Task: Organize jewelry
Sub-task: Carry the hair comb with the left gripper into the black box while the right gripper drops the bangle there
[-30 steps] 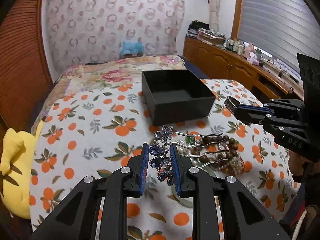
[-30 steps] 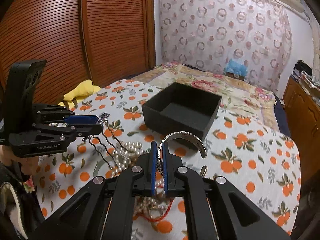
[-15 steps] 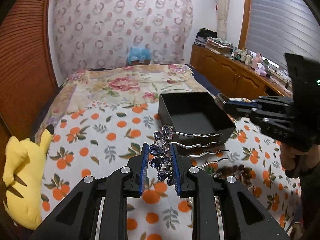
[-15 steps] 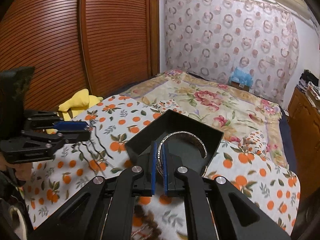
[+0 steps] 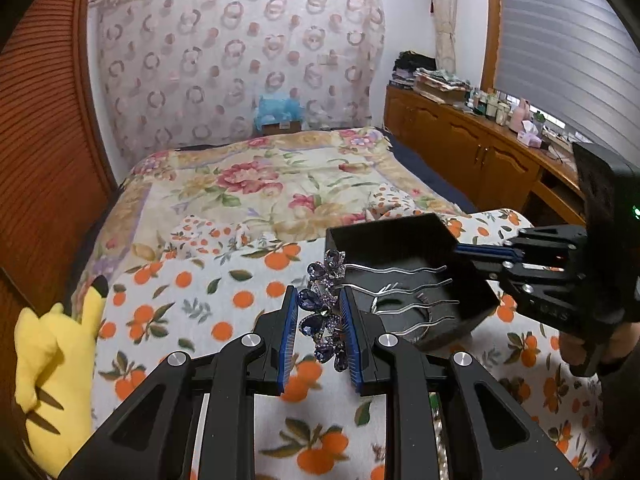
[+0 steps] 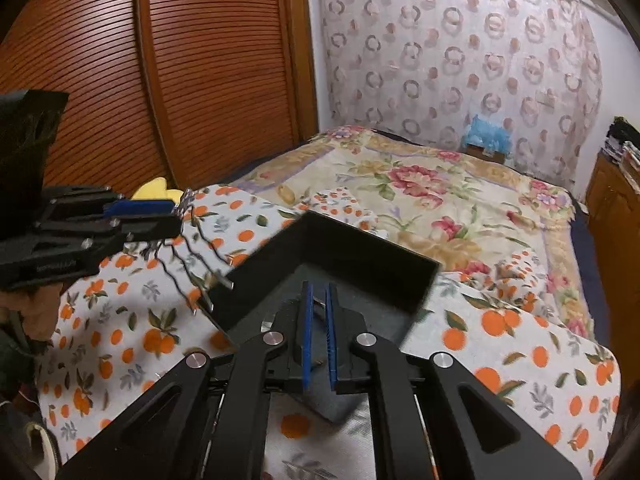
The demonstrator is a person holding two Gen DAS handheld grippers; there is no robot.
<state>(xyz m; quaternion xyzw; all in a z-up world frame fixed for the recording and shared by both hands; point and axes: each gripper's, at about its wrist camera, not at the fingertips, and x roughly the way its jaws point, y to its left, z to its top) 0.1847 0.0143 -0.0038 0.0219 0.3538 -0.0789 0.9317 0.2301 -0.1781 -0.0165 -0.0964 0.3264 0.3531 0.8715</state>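
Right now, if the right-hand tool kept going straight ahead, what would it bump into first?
Most likely the grey floor or far wall of the open black square box; the right tool already points into it, though depth is unclear.

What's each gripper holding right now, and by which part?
Left gripper grips the hair comb by its purple jeweled head, prongs free. Right gripper: jaws nearly closed over the black box; contents unclear.

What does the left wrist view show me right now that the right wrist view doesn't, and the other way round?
Only the left wrist view shows the purple flower head of the hair comb clamped in the left gripper, and the wooden cabinet under the window.

Only the right wrist view shows the slatted wardrobe doors and the narrow gap between the right gripper pads, low in the box; whether they grip anything is unclear.

Both show the black box, the orange-print blanket, the comb's wavy prongs and the yellow plush.
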